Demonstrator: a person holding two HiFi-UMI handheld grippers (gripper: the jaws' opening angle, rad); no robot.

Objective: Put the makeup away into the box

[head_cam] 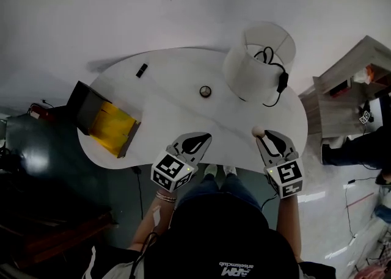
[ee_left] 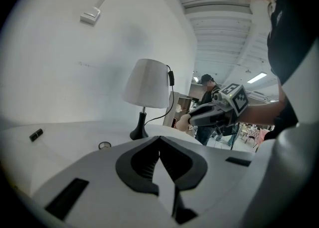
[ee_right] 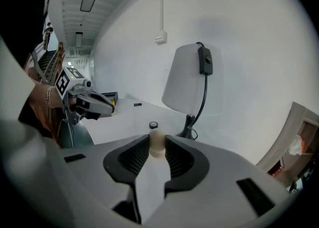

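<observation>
Right tongs (head_cam: 262,135) clamped on sponge (ee_right: 157,142), just before lamp (head_cam: 256,61); left tongs (ee_left: 159,139) closed, empty. Sponge to be carried to box (head_cam: 131,134), well left of lamp, and released low inside.

We see the left gripper (ee_left: 159,139) low in frame, jaws pressed together, nothing between them. Beyond it is a white table (ee_left: 70,137). A lamp (ee_left: 147,83) stands on it: white shade, dark base, black cord with a switch down the shade's right side. A small round pot (ee_left: 104,145) sits left of the lamp base, apart from it. A small black item (ee_left: 36,134) lies far left on the table. The right gripper (ee_left: 193,118) reaches in from the right with a pale round thing (ee_left: 184,121) at its tips. Behind it we make out a person in a cap (ee_left: 207,85). There is a white fitting (ee_left: 90,16) high on the wall.
</observation>
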